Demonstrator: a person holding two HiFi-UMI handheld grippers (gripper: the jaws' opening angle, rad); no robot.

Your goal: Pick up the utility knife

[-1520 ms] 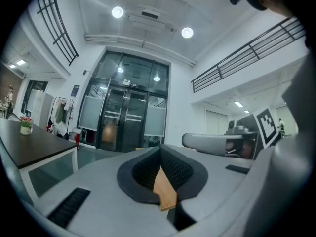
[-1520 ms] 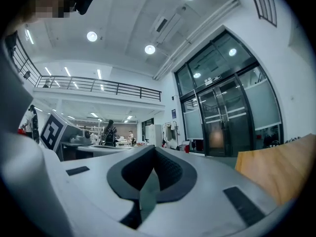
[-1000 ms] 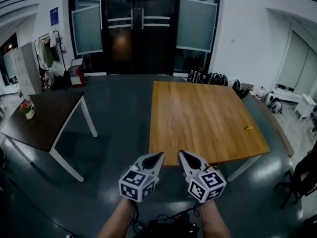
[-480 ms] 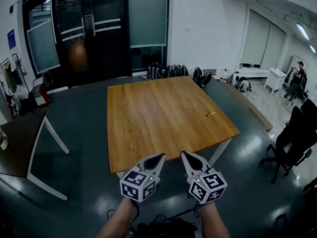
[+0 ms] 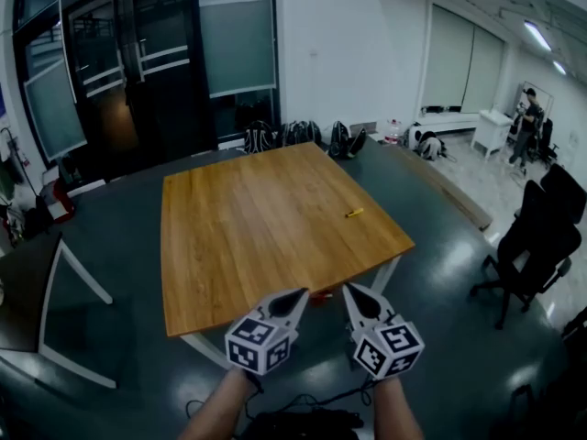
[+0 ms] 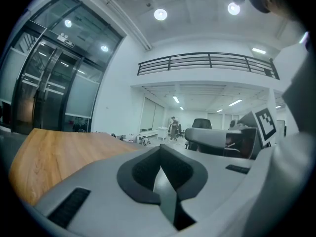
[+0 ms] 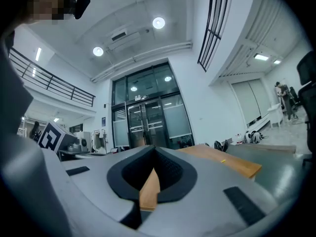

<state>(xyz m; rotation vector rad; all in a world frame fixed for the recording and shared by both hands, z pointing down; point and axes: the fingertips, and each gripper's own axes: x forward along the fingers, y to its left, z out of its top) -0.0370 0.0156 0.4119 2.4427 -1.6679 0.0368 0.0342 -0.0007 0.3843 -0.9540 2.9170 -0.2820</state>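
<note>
Barely started — the knife (image 5: 354, 214) lies on the table (image 5: 238, 255) at 1 o'clock, well apart from the left gripper (image 5: 297, 294) and right gripper (image 5: 351, 291), both pinched closed, empty. Reach and grab not done yet.

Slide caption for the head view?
Left claw and right claw, both shut and empty, short of the wooden table; yellow utility knife lies near its right edge.

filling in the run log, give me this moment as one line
stage: pre-grasp | left gripper: shut, empty | right gripper: shut, empty | utility knife: on table, right side, untouched
</note>
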